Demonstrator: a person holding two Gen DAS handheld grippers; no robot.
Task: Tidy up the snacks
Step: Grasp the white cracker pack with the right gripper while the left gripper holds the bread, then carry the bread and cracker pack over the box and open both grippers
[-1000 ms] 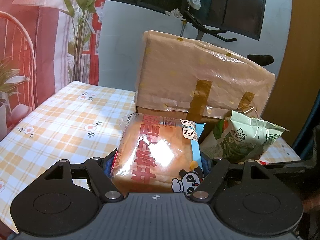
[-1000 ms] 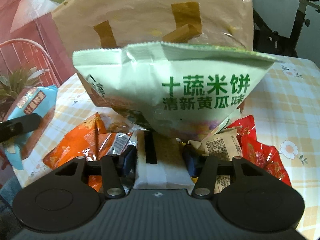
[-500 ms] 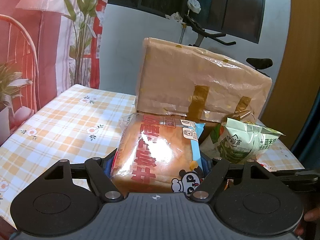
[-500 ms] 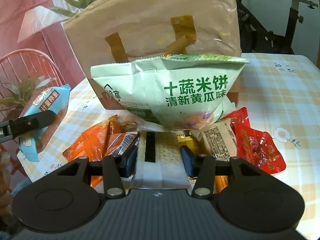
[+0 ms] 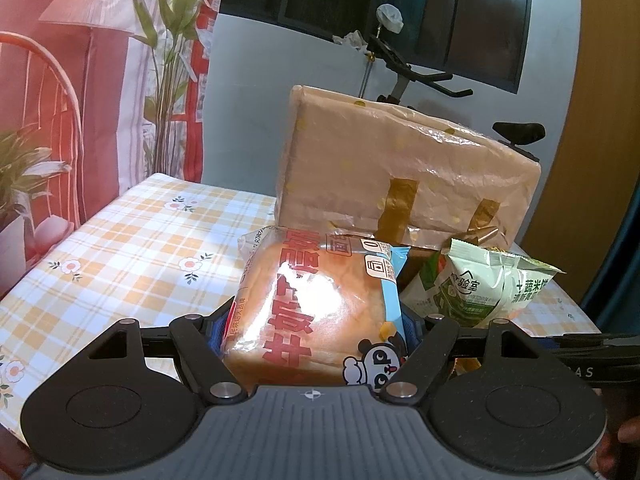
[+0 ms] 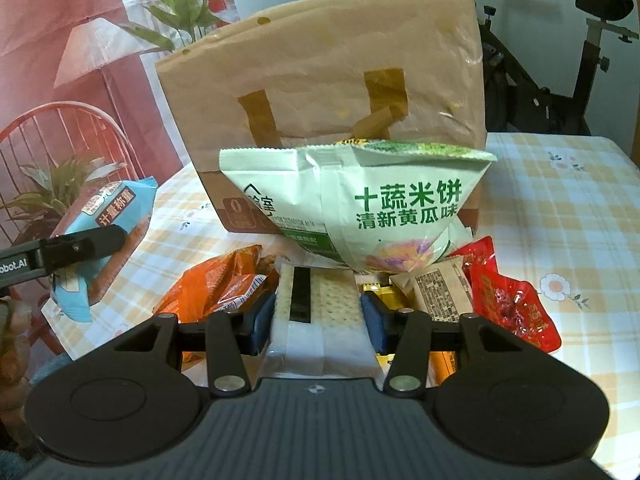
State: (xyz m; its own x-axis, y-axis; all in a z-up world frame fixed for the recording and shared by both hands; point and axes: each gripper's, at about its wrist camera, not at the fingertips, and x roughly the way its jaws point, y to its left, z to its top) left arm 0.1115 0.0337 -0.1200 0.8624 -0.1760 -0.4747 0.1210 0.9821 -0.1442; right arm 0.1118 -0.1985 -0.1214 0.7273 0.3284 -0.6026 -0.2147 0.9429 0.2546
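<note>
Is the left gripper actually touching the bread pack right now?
Touching. In the left wrist view the left gripper has both blue pads pressed against the sides of the bread pack, holding it above the table.

Both grippers are held tilted downward; the left gripper (image 5: pixel 316 322) and right gripper (image 6: pixel 318 312) are clamped on loads.

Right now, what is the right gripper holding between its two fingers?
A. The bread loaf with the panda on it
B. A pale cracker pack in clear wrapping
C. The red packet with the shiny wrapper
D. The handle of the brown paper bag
B: in the right wrist view the right gripper has its blue pads pressed on both sides of the pale cracker pack, while the bread loaf sits in the left gripper.
</note>
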